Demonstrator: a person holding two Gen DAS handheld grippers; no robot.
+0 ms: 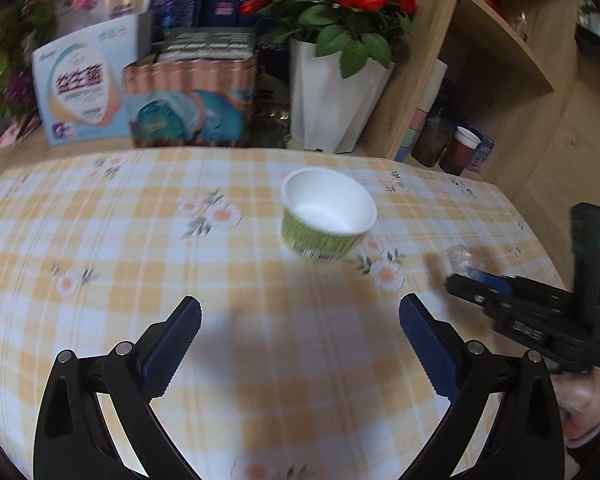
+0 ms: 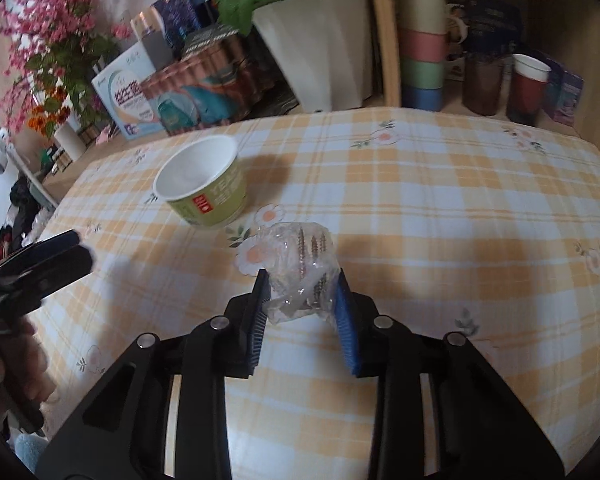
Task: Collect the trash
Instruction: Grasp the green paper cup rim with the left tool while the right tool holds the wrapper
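The table (image 1: 100, 216), under a checked cloth, carries little, so both arms have open room; boxes and a flowerpot (image 1: 332, 96) crowd only its far edge. The cup (image 1: 328, 216) stands upright, mouth up, toward the far middle, probably to take the trash. The left gripper (image 1: 300, 316) hangs wide open and empty near the table's near edge. The right gripper (image 2: 302, 280) pinches a crumpled clear wrapper (image 2: 300, 264), just beside the cup.
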